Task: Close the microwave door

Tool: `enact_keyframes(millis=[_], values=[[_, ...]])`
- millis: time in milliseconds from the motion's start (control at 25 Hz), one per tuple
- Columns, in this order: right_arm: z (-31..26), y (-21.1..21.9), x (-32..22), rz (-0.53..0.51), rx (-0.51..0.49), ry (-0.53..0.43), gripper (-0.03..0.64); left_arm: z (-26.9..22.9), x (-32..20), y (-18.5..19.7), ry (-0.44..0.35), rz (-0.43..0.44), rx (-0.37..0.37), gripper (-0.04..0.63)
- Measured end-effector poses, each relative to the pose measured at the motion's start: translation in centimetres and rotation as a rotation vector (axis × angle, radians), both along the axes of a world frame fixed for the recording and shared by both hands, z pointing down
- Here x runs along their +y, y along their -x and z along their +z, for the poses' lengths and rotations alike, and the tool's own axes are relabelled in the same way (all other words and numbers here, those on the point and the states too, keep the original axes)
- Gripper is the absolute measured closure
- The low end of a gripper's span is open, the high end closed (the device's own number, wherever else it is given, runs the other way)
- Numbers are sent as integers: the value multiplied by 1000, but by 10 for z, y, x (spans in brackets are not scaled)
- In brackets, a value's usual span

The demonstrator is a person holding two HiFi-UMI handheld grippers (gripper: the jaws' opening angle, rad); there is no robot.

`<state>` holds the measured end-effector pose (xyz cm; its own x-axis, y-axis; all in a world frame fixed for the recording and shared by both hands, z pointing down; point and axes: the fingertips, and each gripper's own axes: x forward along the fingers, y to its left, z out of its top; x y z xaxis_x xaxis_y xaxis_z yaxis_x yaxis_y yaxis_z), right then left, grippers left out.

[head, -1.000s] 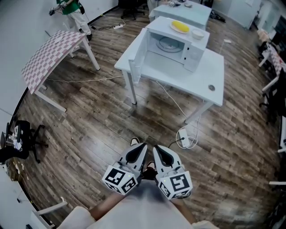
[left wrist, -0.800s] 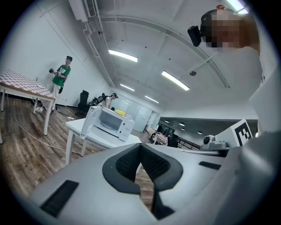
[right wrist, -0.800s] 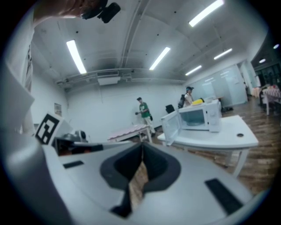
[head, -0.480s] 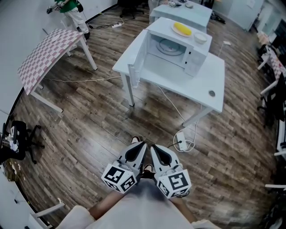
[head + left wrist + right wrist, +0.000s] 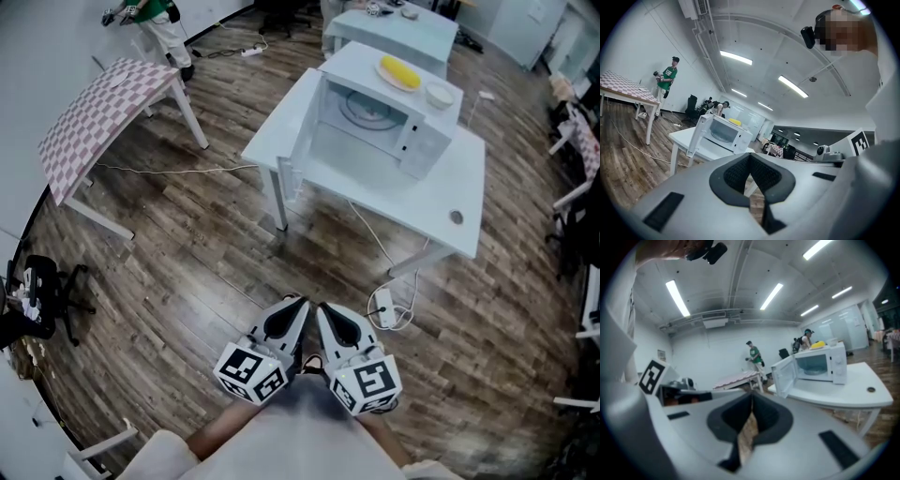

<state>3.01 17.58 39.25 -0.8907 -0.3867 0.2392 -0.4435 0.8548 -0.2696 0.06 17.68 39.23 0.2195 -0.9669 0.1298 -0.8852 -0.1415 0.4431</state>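
White microwave [image 5: 380, 117] sits on a white table [image 5: 441, 202], upper centre of head view, well apart from both grippers. Its door [image 5: 302, 131] is swung wide open to the left, hinge on the left side, w/ the cavity and glass turntable [image 5: 370, 111] showing. On top of the microwave: a plate w/ something yellow [image 5: 399, 70], and a small bowl [image 5: 439, 94] just beside it to the right. Left gripper [image 5: 294, 307] and right gripper [image 5: 326, 311] are low in the head view, side by side near the person's body, tips aimed toward the table. Per each gripper view, both sets of jaws are pressed together w/ nothing between them; only floor shows through the slit below the pads. Floor is dark wood planks. A power strip [image 5: 384, 305] w/ cable lies on it near the table's front leg. Far left, a tilted table w/ checked top [image 5: 98, 108]; beyond it, a person in a green top [image 5: 155, 19] by the wall.
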Motion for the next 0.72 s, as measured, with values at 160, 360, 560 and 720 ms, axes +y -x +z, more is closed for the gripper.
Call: enact_keyframes(millis=[160, 360, 560, 720], values=[[1, 17, -24, 0, 4, 8, 594, -2, -22, 18, 4, 5, -6, 575], [-1, 43, -51, 14, 7, 14, 594, -2, -47, 45, 16, 15, -8, 575], [-2, 71, -76, 32, 11, 23, 594, -5, -74, 72, 11, 34, 0, 575], [-4, 94, -90, 56, 21, 20, 594, -9, -88, 95, -5, 59, 6, 575]])
